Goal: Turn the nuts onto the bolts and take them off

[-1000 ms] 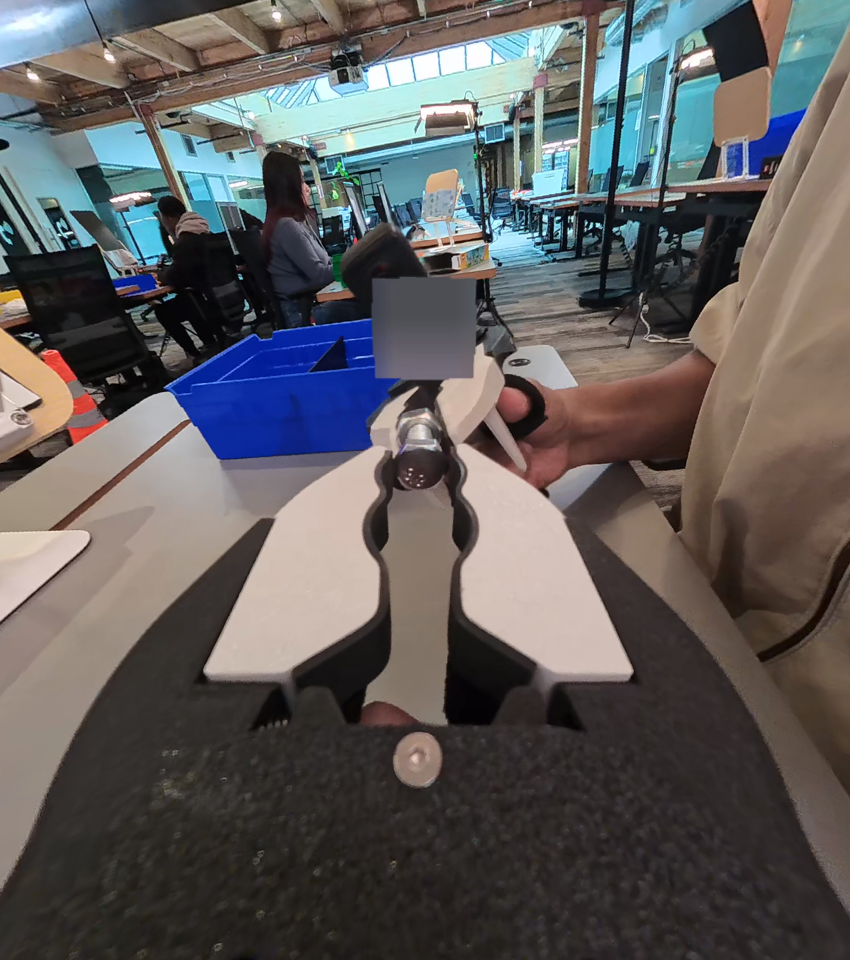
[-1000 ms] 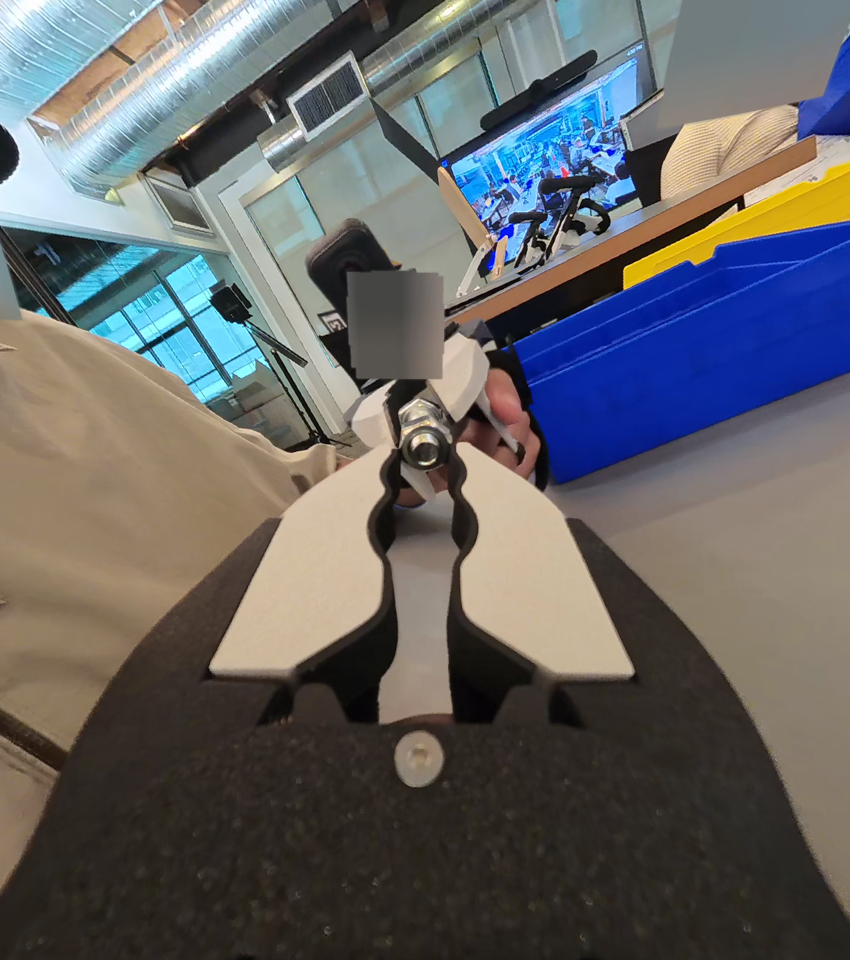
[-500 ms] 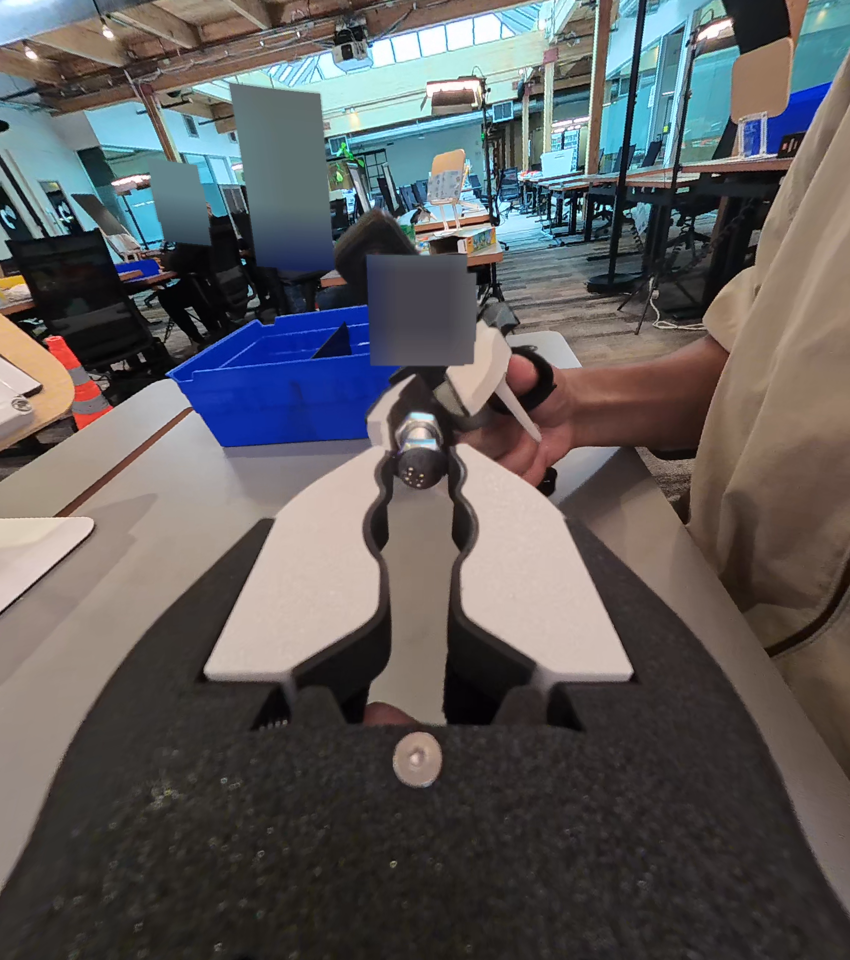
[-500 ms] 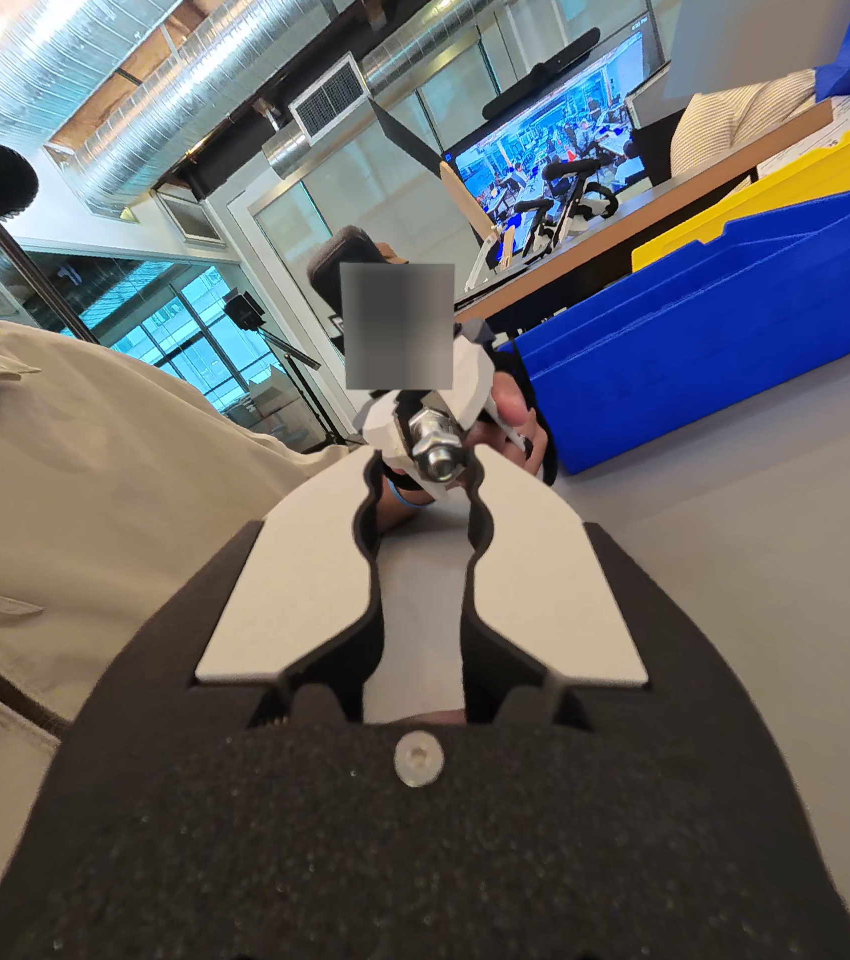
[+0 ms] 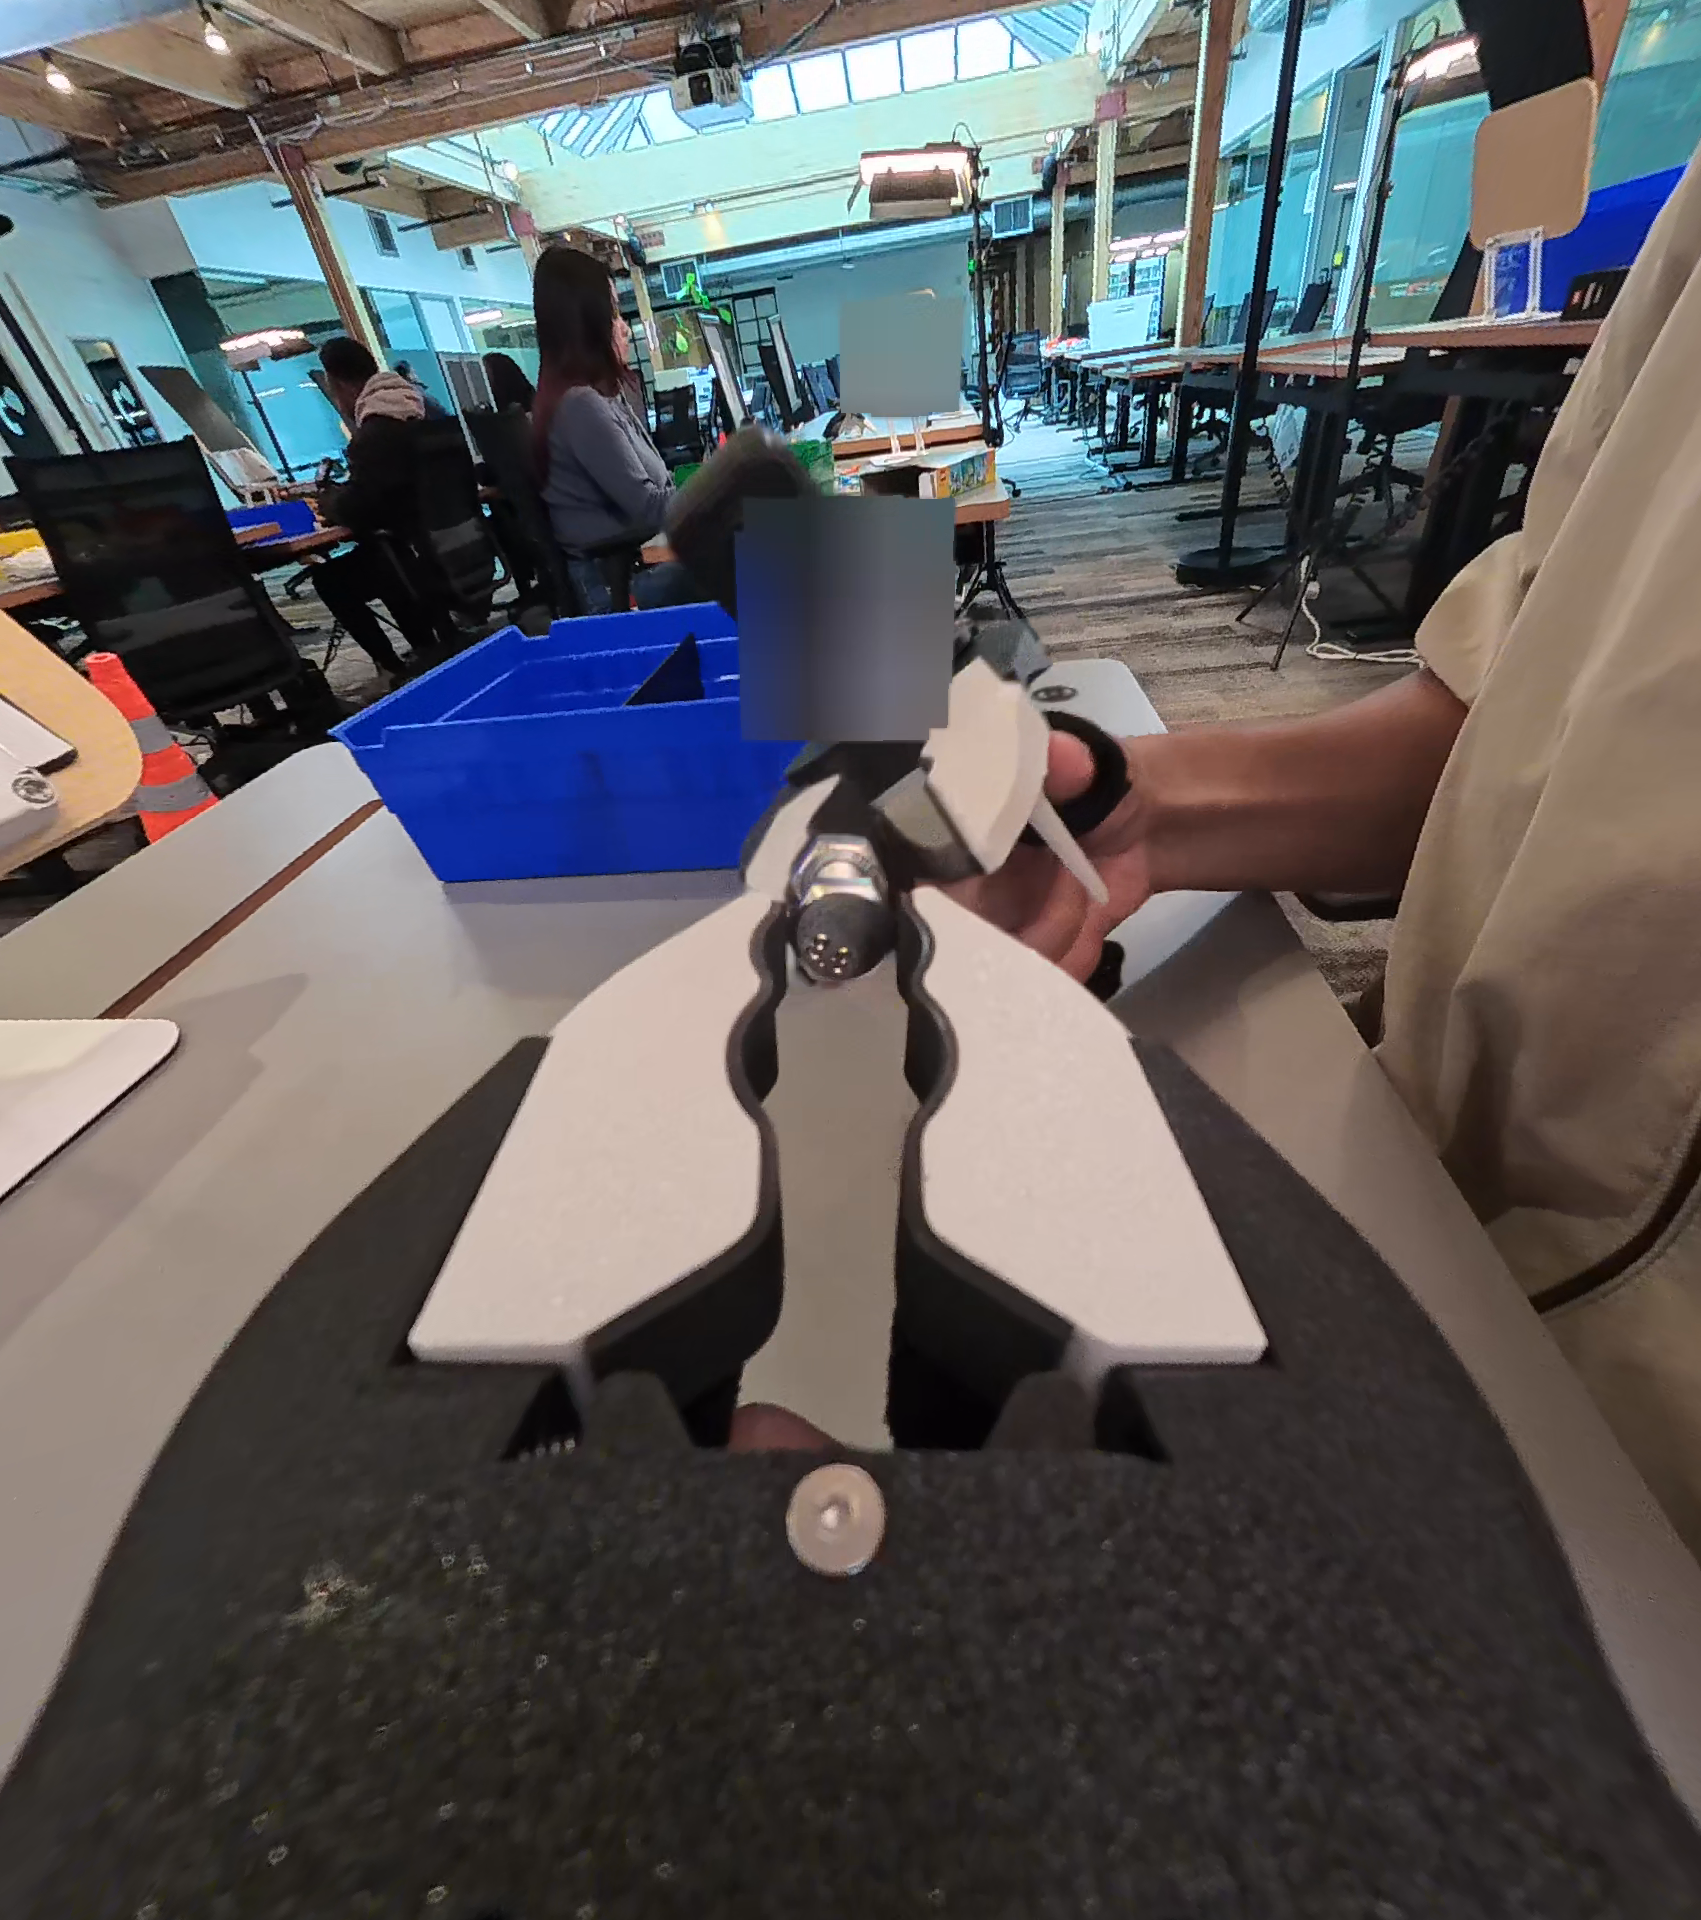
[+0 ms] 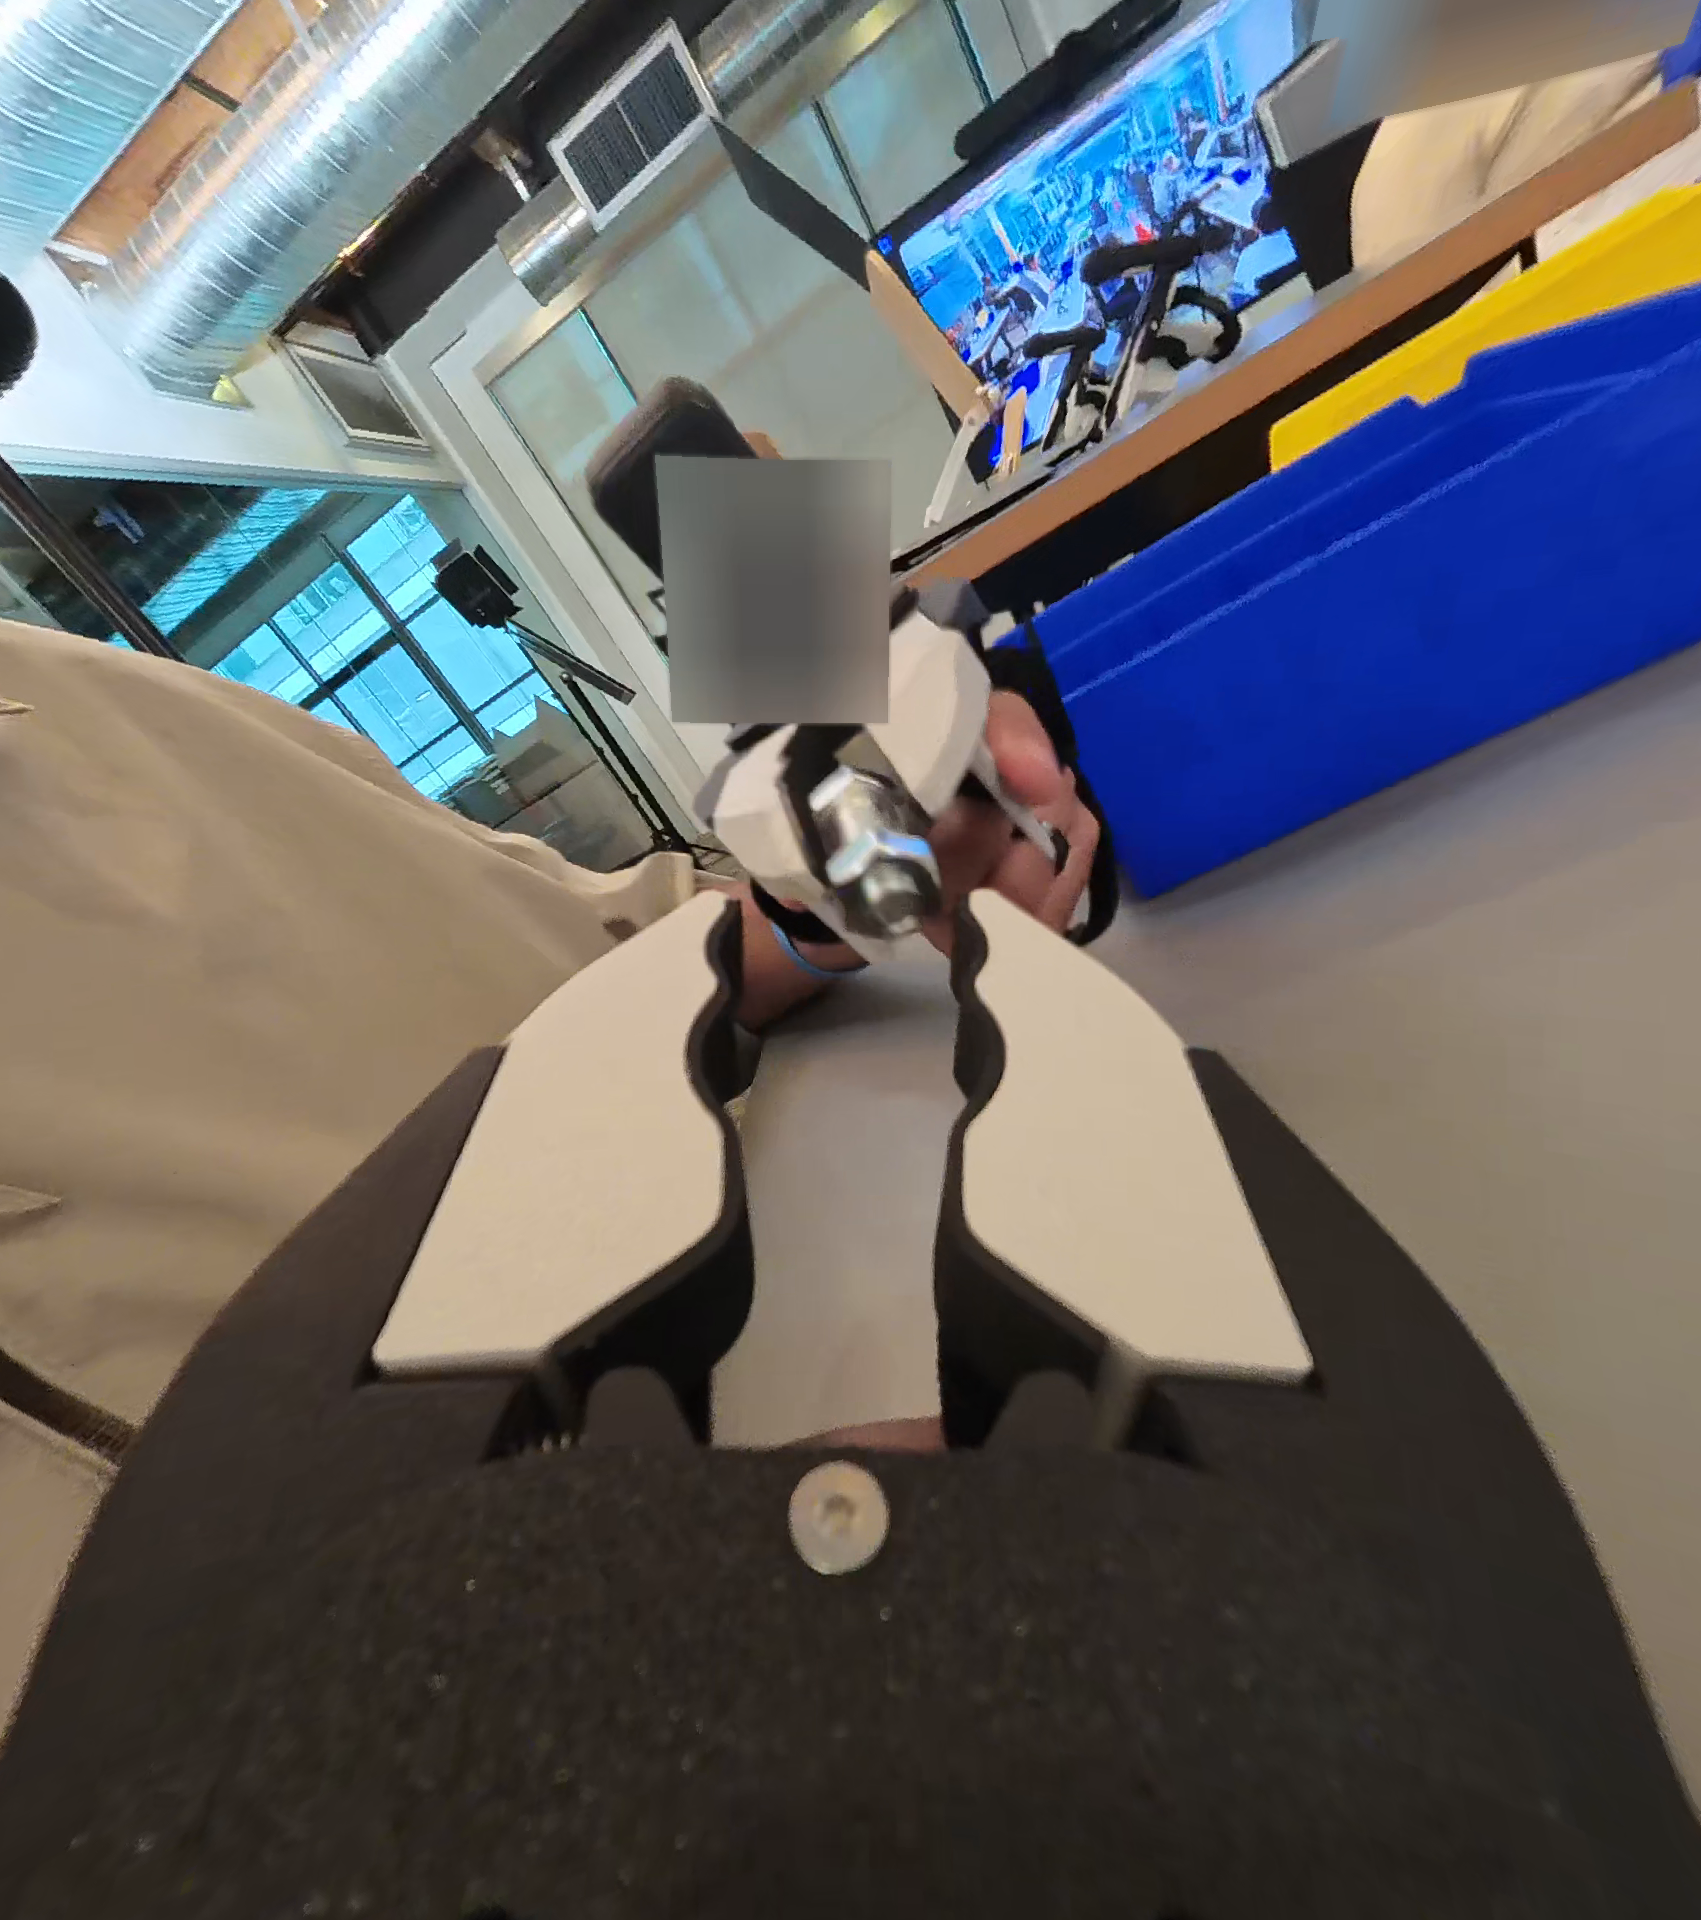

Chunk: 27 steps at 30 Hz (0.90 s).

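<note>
Bolt (image 5: 838, 933) is clamped by its head in left gripper (image 5: 841, 940), held above table (image 5: 534, 935); nut (image 6: 867, 842) is part-threaded. Right gripper (image 6: 851, 940) is spread apart, clear of nut. Jaws should be re-closed squarely on the flats before turning.

Above a grey table (image 6: 1448, 1039), the right gripper (image 6: 846, 925) stands with its white fingers (image 6: 607, 1122) spread apart, clear of a steel bolt (image 6: 893, 894) carrying a nut (image 6: 851, 831). The left gripper (image 6: 825, 800) clamps the bolt opposite, a blue bin (image 6: 1448, 644) behind.
</note>
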Tool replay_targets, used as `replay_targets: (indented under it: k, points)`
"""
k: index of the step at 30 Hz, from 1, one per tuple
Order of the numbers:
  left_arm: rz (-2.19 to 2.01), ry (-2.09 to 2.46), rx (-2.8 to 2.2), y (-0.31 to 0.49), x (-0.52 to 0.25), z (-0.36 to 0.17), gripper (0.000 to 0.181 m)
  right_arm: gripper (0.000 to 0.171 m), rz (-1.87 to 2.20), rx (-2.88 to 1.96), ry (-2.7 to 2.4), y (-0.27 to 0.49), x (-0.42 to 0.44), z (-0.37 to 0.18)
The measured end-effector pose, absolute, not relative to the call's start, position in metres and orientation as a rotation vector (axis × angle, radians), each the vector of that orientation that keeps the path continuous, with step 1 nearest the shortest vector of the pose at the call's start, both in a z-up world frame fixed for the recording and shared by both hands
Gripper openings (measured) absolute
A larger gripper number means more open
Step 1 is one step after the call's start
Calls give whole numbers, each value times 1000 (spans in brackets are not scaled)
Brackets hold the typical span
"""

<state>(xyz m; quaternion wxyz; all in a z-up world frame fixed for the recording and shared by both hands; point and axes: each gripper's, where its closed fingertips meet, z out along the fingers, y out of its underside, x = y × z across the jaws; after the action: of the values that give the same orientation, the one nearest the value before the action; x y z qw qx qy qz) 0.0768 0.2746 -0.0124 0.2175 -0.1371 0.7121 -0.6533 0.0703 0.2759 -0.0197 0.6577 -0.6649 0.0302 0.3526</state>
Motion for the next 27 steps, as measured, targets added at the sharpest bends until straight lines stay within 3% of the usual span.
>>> replay_targets:
  k: [5, 11, 18, 23, 27]
  points:
    - [-1784, 1991, -385, 275, 78, -17, 19, 37, 701, -1459, 45, 274, 78, 2]
    - [-1809, 1964, -385, 276, 77, -11, 19, 38, 708, -1578, 55, 276, 76, -24]
    - [-1782, 1980, -387, 275, 79, -16, 20, 35, 625, -1497, 36, 272, 82, 2]
    - [-1802, 1976, -388, 275, 78, -13, 19, 37, 669, -1576, 68, 274, 80, -26]
    - [-1787, 1980, -396, 276, 80, -17, 19, 40, 643, -1527, 39, 275, 78, -11]
